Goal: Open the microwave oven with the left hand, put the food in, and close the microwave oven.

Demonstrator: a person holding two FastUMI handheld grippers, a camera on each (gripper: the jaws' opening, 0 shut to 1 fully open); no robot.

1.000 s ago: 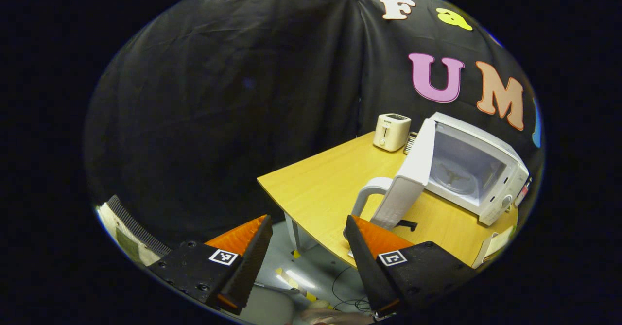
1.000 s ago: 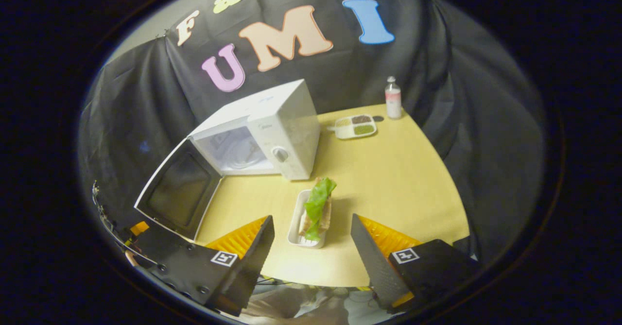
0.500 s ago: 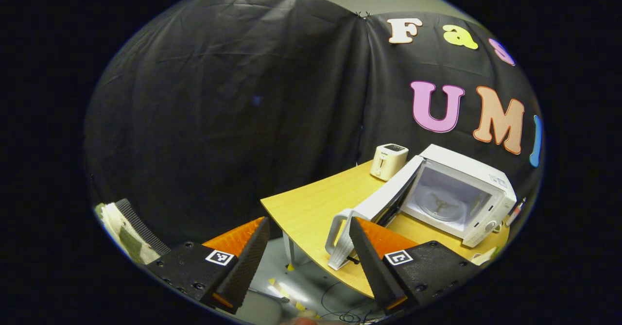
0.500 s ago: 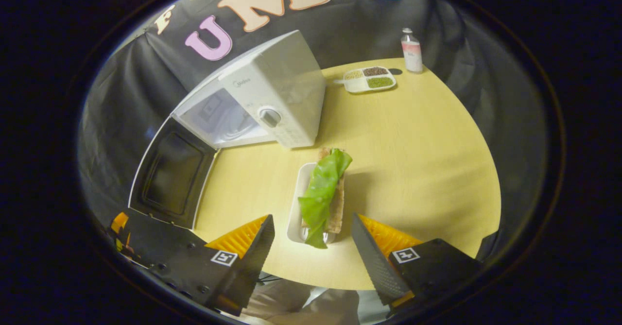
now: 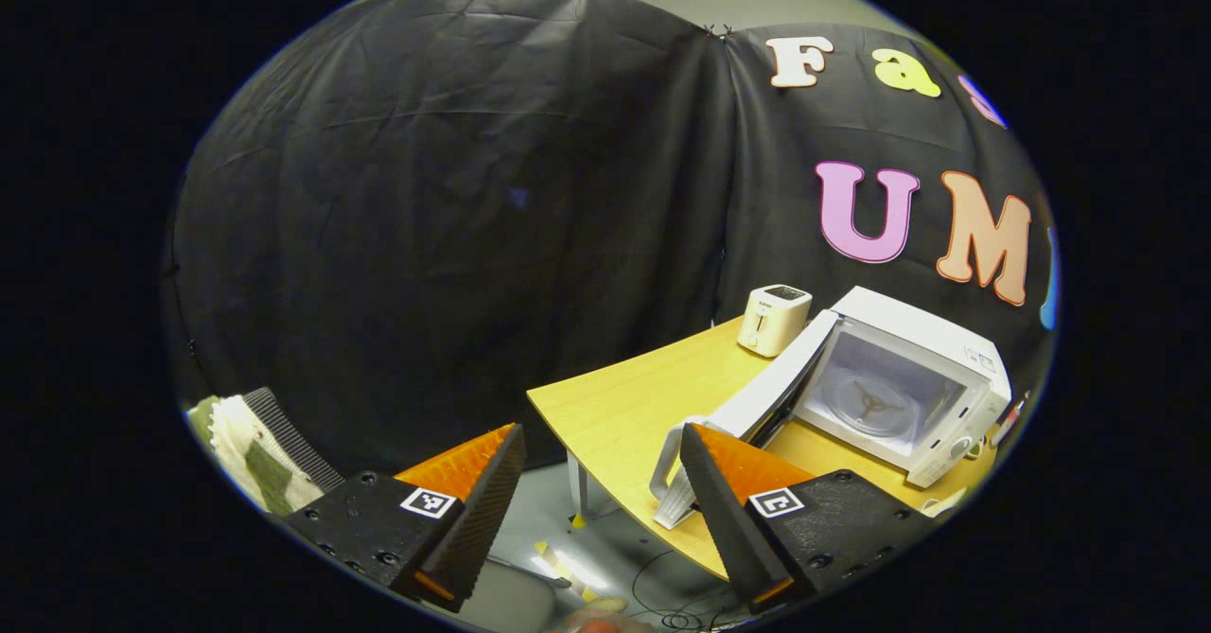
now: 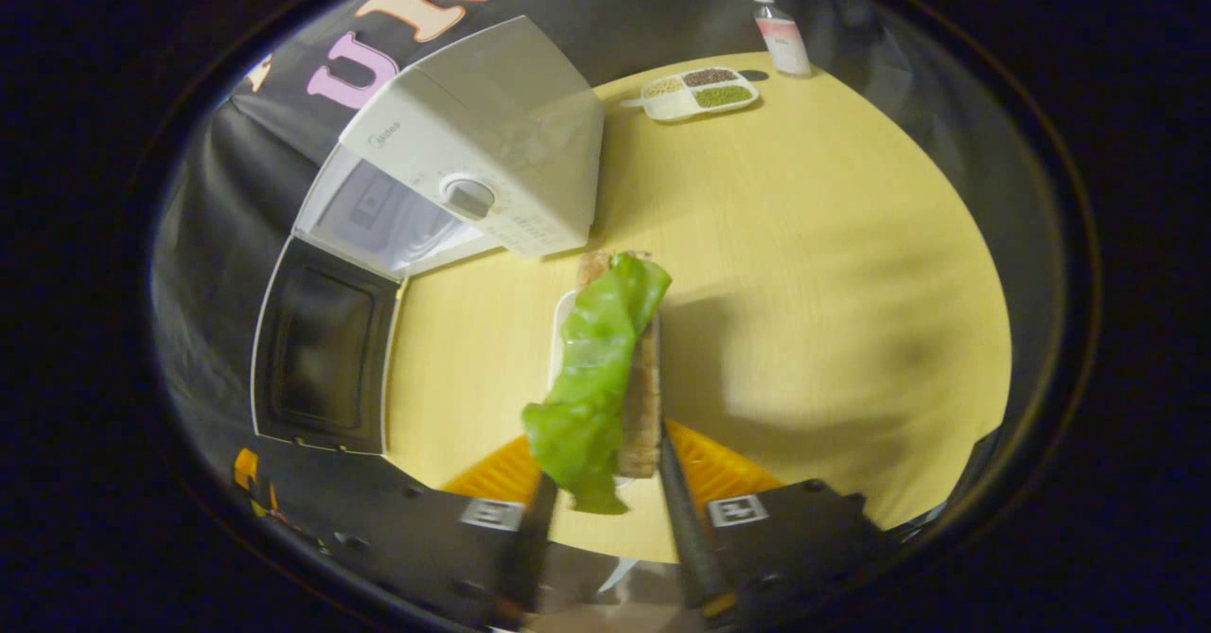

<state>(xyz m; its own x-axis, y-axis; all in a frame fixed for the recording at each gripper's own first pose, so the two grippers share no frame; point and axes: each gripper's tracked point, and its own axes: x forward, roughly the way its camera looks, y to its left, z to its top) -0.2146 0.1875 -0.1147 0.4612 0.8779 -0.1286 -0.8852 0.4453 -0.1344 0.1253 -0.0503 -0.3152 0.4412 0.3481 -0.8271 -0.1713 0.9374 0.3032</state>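
Observation:
The white microwave stands on the wooden table with its door swung wide open and the cavity and turntable bare. My left gripper is open, off the table's corner, just short of the door handle and holding nothing. In the right gripper view the microwave and its open door lie to the left. A narrow white tray carries bread under a lettuce leaf. My right gripper is shut on the tray's near end, and the lettuce drapes over one finger.
A cream toaster sits behind the microwave door. At the table's far side are a divided dish of grains and a small bottle. The wide tabletop runs to the right of the food. Cables lie on the floor below the table's corner.
The right gripper came down over the tray and its fingers closed in on the tray's near end. The left gripper drew back a little from the door and stayed open.

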